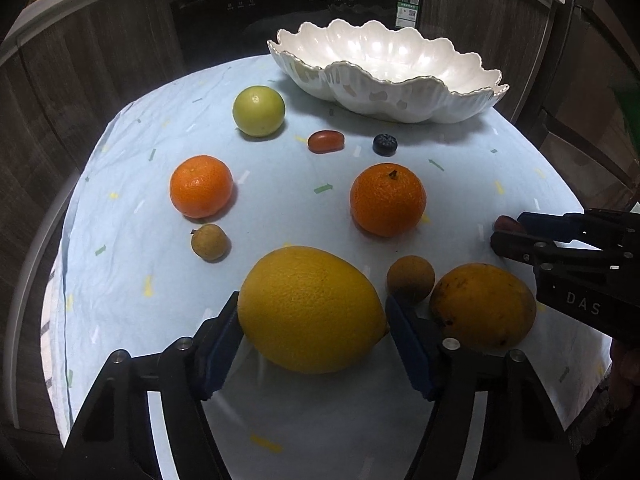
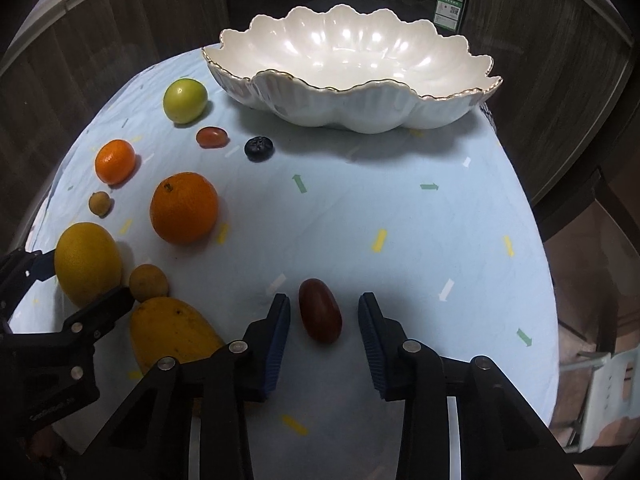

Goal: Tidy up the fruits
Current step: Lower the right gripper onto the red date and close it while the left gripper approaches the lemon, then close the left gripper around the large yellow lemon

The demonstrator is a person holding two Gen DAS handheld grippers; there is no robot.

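The left gripper [image 1: 314,344] is straddling the lemon [image 1: 310,308] with spread jaws, perhaps touching it, while the right gripper [image 2: 324,340] is bracketing the red tomato [image 2: 320,310], unclenched, since the bowl [image 2: 360,116] is waiting empty.

Mango [image 2: 172,330] near end behind right jaws; oven [image 1: 296,4] top cut by frame edge.

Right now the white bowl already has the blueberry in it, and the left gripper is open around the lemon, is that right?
Not quite. The right wrist view shows the white bowl empty; the blueberry lies on the cloth in front of it. The left gripper is indeed open around the lemon.
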